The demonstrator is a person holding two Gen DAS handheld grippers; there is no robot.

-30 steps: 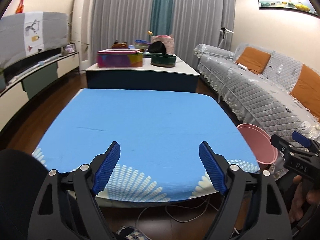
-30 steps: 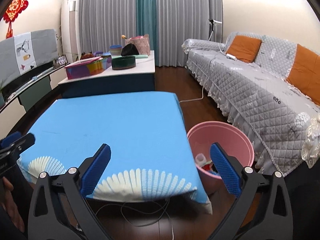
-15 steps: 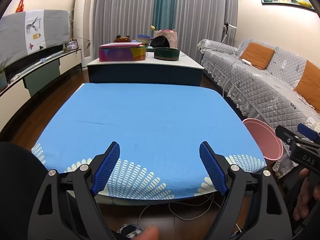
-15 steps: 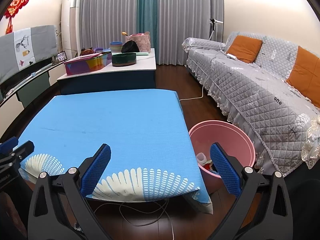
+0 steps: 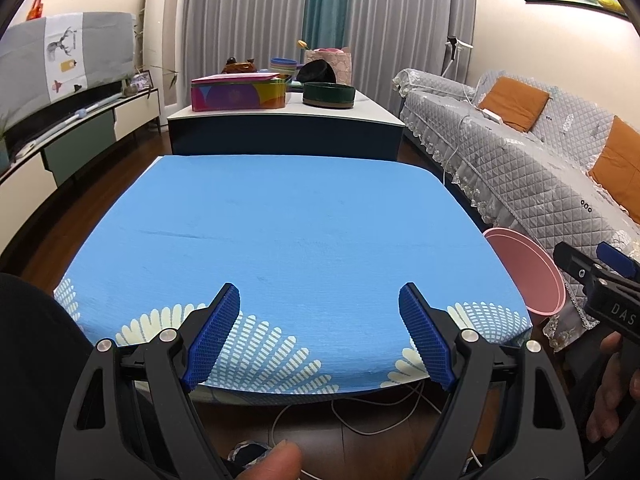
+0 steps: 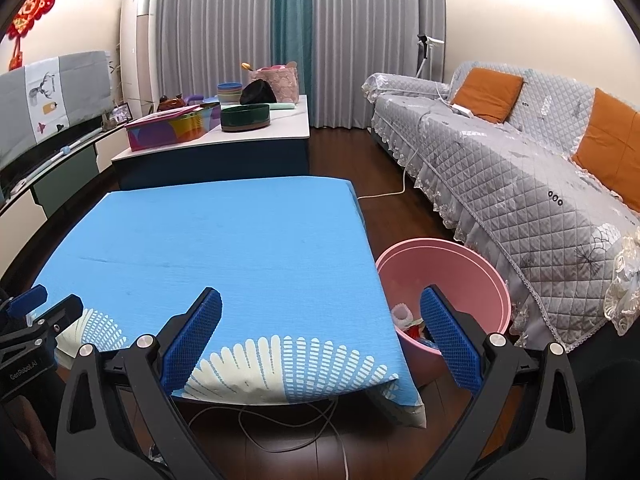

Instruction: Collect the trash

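Left wrist claw: I am holding my left gripper (image 5: 319, 334) spread wide, gripping nothing, over the near edge of the blue tablecloth (image 5: 288, 232).
Right wrist claw: I am keeping my right gripper (image 6: 320, 340) apart and empty.
Trash: small white and red scraps (image 6: 406, 320) are lying in the pink bin (image 6: 472, 264), right of the table.
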